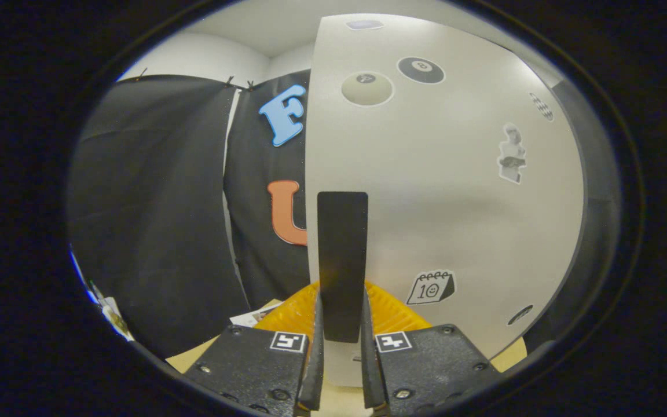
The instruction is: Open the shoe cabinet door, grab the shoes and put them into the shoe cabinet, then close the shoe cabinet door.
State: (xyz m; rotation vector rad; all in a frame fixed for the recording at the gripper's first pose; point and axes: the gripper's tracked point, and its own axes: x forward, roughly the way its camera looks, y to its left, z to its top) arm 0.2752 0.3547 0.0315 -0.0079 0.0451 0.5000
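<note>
Gripper view: an orange ribbed plate [293, 315] lies behind the fingers. Between them, the gripper [342, 341] is closed on the dark upright handle [342, 260] of the white, sticker-covered shoe cabinet door [455, 202], just ahead.

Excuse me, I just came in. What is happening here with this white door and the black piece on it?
A hand-held gripper has its two fingers closed on the black handle of the white shoe cabinet door, which carries several stickers. The handle stands upright between the fingers, and both appear to press on its lower part. The door's left edge stands out against the black booth wall, so it may be partly open, though that is hard to tell. An orange ribbed object lies low, just beyond the fingers.
</note>
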